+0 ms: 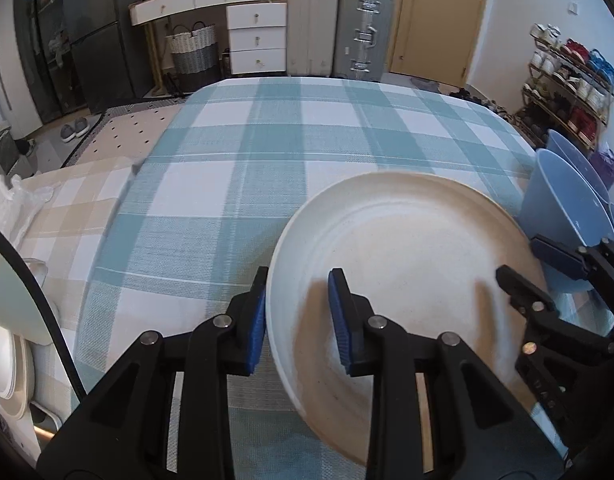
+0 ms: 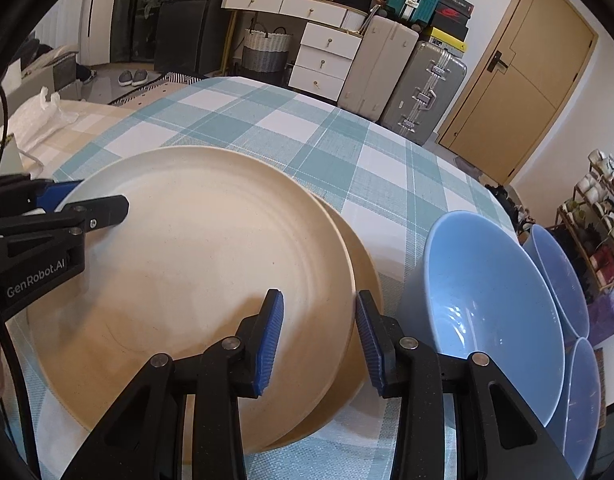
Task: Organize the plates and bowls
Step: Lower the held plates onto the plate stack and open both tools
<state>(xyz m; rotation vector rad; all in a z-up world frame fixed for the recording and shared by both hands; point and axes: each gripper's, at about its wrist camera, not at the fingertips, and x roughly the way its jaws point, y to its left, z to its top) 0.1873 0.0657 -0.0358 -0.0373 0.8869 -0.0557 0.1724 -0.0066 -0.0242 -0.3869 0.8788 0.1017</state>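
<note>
A large cream plate [image 1: 403, 248] lies on the checked tablecloth; in the right wrist view [image 2: 195, 264] it rests on a second cream plate [image 2: 363, 268] whose rim shows at its right. My left gripper [image 1: 297, 320] is open, its fingers straddling the top plate's left rim. My right gripper [image 2: 319, 336] is open, its fingers straddling the plates' right rim. Each gripper shows in the other's view, left [image 2: 83, 204] and right [image 1: 519, 264]. Three blue bowls [image 2: 491, 316] stand to the right of the plates.
The teal checked tablecloth [image 1: 267, 152] stretches beyond the plates. A beige checked cloth [image 1: 75, 204] with a plastic bag lies at the left. White plates [image 1: 7, 372] stand at the far left edge. Suitcases, drawers and a shoe rack stand beyond the table.
</note>
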